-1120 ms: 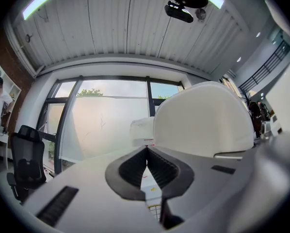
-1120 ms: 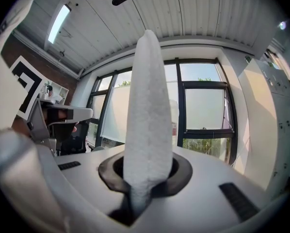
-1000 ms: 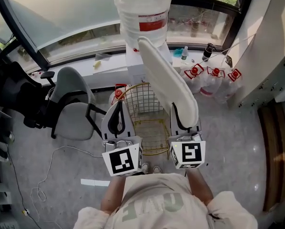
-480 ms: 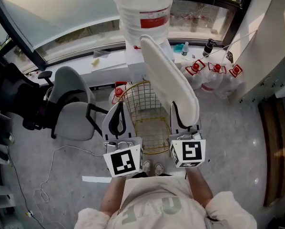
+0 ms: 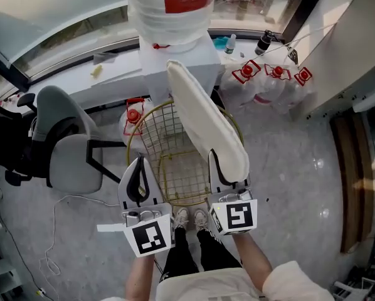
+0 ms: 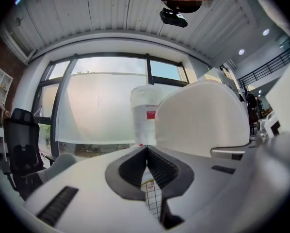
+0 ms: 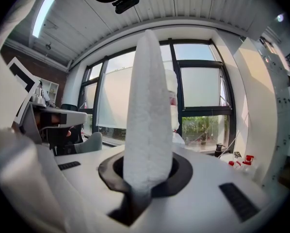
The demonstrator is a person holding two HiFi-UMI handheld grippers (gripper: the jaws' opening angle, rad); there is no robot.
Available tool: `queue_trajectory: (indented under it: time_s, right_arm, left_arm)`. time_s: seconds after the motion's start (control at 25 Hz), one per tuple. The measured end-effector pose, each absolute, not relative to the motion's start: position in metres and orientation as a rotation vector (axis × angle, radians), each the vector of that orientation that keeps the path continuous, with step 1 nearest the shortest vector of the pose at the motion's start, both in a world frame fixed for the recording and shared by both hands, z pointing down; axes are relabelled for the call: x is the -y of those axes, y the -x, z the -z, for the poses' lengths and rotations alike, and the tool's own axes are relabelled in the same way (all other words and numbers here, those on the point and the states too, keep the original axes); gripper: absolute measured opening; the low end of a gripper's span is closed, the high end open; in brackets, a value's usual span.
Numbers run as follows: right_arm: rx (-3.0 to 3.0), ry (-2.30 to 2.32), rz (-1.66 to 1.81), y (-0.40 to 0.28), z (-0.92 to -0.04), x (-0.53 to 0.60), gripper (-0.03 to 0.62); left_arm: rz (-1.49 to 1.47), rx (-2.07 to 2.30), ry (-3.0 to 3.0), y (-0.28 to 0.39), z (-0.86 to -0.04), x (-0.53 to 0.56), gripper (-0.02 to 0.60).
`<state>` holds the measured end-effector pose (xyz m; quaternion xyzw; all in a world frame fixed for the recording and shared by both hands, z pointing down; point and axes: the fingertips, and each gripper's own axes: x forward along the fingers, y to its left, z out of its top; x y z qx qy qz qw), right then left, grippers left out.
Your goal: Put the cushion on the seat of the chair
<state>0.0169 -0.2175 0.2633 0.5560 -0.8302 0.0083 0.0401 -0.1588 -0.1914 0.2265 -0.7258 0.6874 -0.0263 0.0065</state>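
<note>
Left gripper [image 5: 139, 163]: lower left of centre in the head view; in my left gripper view the two pads are pressed together tip to tip with nothing between them; it carries nothing.
Right gripper [image 5: 228, 169]: lower right of centre; its pads are pinching the near end of the cushion [image 5: 206, 115], and my right gripper view shows the fabric squeezed narrow where they bite.
Done so far: I judge the cushion picked up and brought over the chair; it hangs in the air in the right gripper alone.
Left to do: the cushion is not on the seat yet; I would have to lower it, tip it flat onto the seat and let go.
Cushion, place: centre of the head view, on edge, slanting from the right gripper up towards the top centre; it sits over the right side of the chair.
Cushion, look: cream-white, long with rounded ends, fairly thick; a nubbly, towel-like surface up close; it looks soft, yet holds its shape.
Wire chair [image 5: 175, 168]: gold mesh, directly below and left of the cushion; the seat is bare.
Beyond: a water dispenser [image 5: 169, 17] at top centre behind the chair; a grey office chair [image 5: 65, 155] at the left.
</note>
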Motion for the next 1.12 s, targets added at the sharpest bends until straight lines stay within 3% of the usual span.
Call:
queue_trajectory:
  time_s: [0.52,1.0,1.12]
  right_arm:
    - [2.436,-1.638,-0.311,-0.009,-0.461,0.200,0.049]
    - [2.423,-1.641,-0.381,-0.010,-0.502,0.191,0.049]
    - [2.487,-1.670,-0.619,-0.014,-0.508,0.194,0.049]
  left_arm:
    - [0.186,-2.296,2.331,0.162,-0.415,0.191,0.014]
    - [0.161,-2.383,2.320,0.161,-0.465,0.185,0.014]
    - [0.149,-2.401,2.308,0.164,-0.466,0.185,0.013]
